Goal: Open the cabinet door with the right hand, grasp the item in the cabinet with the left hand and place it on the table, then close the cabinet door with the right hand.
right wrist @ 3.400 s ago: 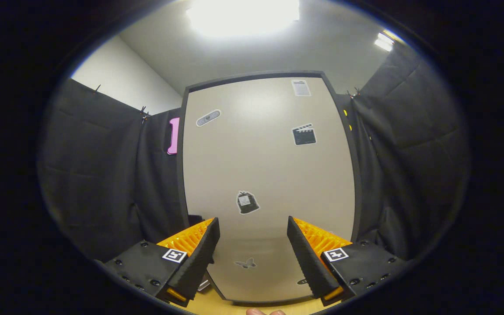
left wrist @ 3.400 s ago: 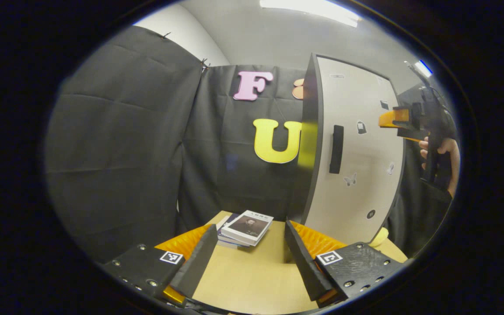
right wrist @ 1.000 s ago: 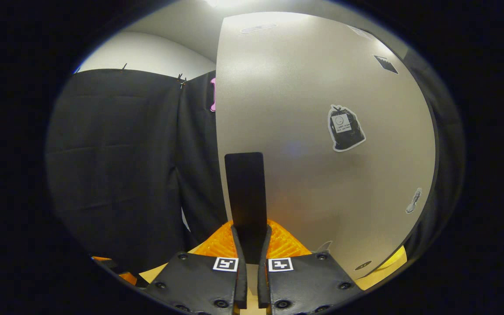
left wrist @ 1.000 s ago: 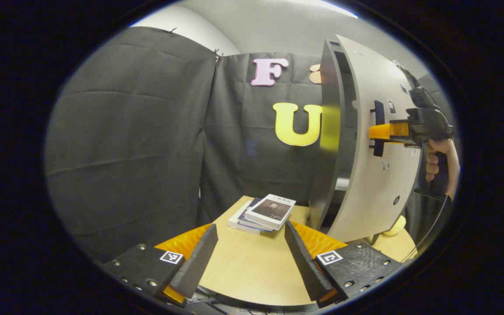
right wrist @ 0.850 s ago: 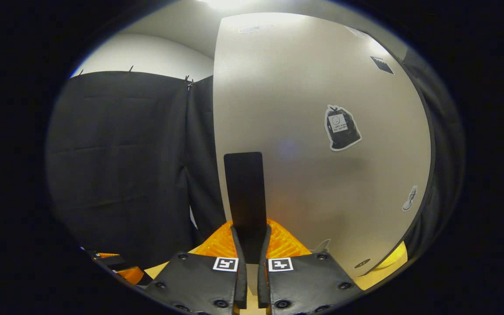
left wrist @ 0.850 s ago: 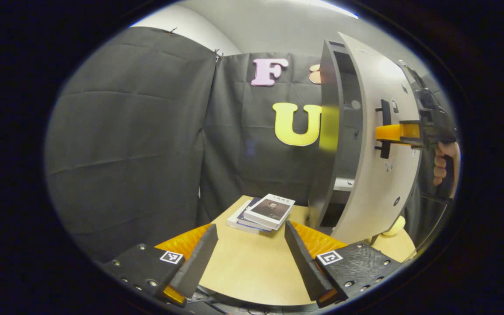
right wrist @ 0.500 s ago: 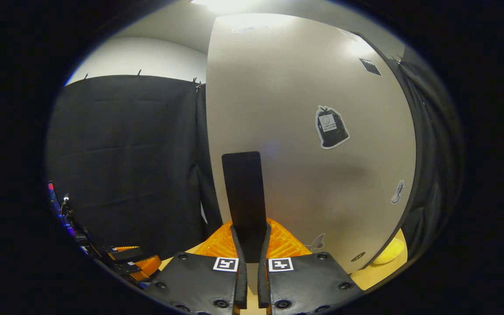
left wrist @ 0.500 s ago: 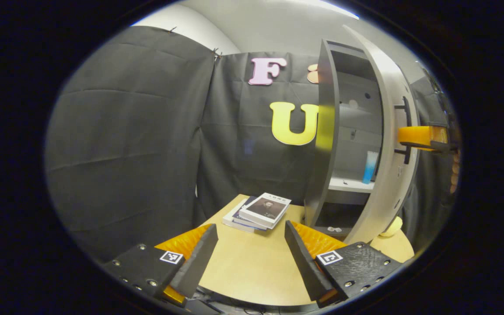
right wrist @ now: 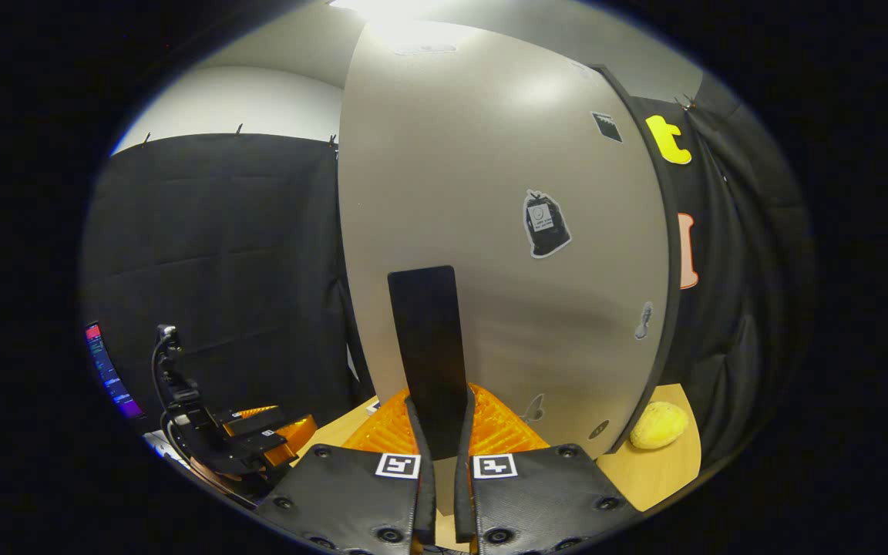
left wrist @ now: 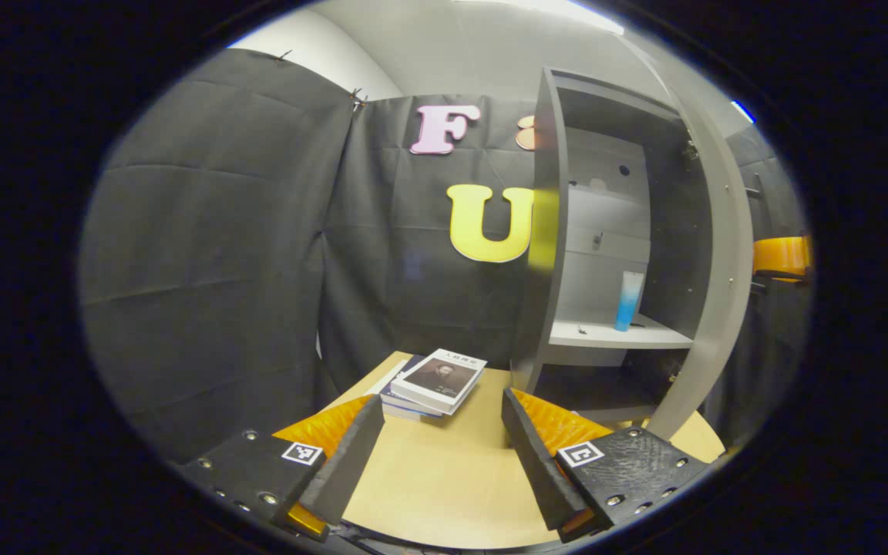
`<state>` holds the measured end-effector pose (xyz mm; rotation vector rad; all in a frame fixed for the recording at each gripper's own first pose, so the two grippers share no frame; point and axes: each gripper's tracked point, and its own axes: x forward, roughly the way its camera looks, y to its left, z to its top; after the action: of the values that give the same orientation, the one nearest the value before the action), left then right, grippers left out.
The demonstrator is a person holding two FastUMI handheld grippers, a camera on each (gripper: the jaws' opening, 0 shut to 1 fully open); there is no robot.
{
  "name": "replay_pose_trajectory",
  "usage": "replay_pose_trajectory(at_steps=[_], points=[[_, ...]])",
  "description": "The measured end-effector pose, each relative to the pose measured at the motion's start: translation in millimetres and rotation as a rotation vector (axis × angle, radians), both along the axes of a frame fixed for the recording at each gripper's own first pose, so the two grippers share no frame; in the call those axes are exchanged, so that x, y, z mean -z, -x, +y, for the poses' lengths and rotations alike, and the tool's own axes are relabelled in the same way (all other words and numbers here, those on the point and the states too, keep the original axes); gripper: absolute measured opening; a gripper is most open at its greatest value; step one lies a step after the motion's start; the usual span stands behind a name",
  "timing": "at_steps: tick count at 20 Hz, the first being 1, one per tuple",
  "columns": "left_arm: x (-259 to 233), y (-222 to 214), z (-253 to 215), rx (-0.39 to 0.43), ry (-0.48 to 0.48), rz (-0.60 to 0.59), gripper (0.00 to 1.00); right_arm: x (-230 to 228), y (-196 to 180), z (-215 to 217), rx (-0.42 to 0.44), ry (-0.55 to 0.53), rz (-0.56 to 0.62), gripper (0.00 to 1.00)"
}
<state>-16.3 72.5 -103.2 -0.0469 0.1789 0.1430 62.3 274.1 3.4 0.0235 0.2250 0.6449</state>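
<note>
The grey cabinet [left wrist: 560, 231] stands with its pale door [right wrist: 490, 231] swung wide, seen edge-on [left wrist: 718, 254] in the left gripper view. A slim blue tube [left wrist: 629, 301] stands upright on the middle shelf [left wrist: 606, 335]. My right gripper [right wrist: 442, 416] is shut on the door's black handle [right wrist: 428, 331]; part of it shows past the door [left wrist: 779, 258]. My left gripper [left wrist: 441, 420] hovers open over the wooden table [left wrist: 444, 478], short of the cabinet, with nothing between its fingers. It also shows low at the left [right wrist: 251, 439].
A small stack of books [left wrist: 436, 381] lies on the table left of the cabinet. A yellow lumpy object [right wrist: 658, 425] rests on the table [right wrist: 644, 470] by the door's hinge side. A lit screen [right wrist: 109, 370] glows at the far left.
The right gripper closed on the handle and has pulled the door from shut to wide open, which uncovered the shelf and blue tube. The left gripper has stayed open above the table.
</note>
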Motion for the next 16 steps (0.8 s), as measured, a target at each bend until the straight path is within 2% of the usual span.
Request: replay_pose_trajectory(at_steps=[6,7,9,12,13,15,16], points=[[4,-22,-53,0.130,-0.011,0.022,0.92,-1,10,-27,0.092,-0.042,0.007,0.11],[3,-24,-64,0.153,-0.017,0.022,0.92,-2,16,-35,0.112,-0.047,0.008,0.08],[3,-28,-87,0.201,-0.024,0.024,0.92,-5,23,-49,0.150,-0.047,0.004,0.11],[4,-36,-115,0.264,-0.030,0.021,0.92,-3,21,-72,0.205,-0.029,-0.012,0.10],[3,-38,-123,0.278,-0.034,0.019,0.95,-5,20,-79,0.226,-0.015,-0.021,0.10],[4,-41,-136,0.299,-0.030,0.019,0.92,-5,21,-95,0.266,0.015,-0.034,0.10],[3,-42,-141,0.309,-0.026,0.018,0.97,-6,21,-99,0.281,0.025,-0.040,0.10]])
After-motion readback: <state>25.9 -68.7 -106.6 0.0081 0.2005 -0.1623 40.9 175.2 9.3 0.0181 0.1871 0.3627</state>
